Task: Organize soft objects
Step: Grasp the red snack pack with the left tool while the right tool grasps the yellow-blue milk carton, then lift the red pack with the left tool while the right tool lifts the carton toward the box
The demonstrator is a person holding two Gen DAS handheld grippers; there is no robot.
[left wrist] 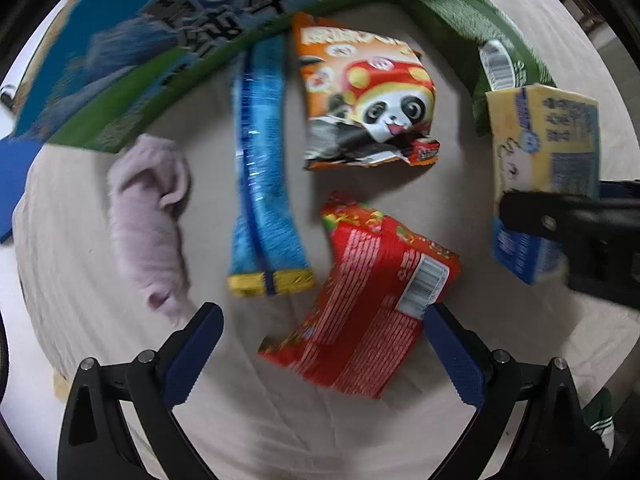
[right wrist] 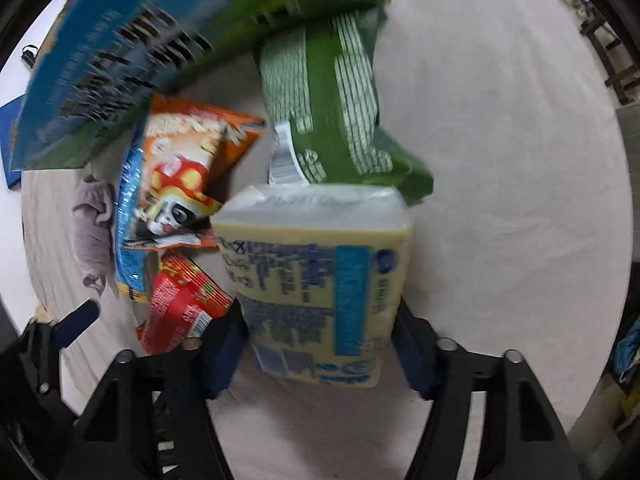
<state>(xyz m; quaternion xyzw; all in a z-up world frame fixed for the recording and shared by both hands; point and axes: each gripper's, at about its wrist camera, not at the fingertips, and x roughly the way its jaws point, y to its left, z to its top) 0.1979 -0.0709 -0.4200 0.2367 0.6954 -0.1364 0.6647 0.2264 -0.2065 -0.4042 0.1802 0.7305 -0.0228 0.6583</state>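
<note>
Seen from two handheld grippers pointing down at a pale cloth-covered table (right wrist: 500, 160). Nearest, the right gripper (right wrist: 320, 344) has its blue pads against both sides of a yellow tissue pack (right wrist: 316, 280), jaws about half open and apparently gripping it, though blur leaves the firmness of contact unsure. The left gripper (left wrist: 324, 352) stands wide open and empty, with a red snack packet (left wrist: 372, 304) lying between and just beyond its fingertips, untouched. Further out from the left gripper lie a long blue wrapper (left wrist: 264, 176), a crumpled lilac cloth (left wrist: 148, 216) to its left, and an orange panda snack bag (left wrist: 368, 96). Beyond the tissue pack sits a green bag (right wrist: 336, 112). Farthest is a blue-and-green carton (left wrist: 132, 40), its inside not visible. The soft things lie scattered, so sorting seems barely begun; nearly everything remains to be gathered.
</note>
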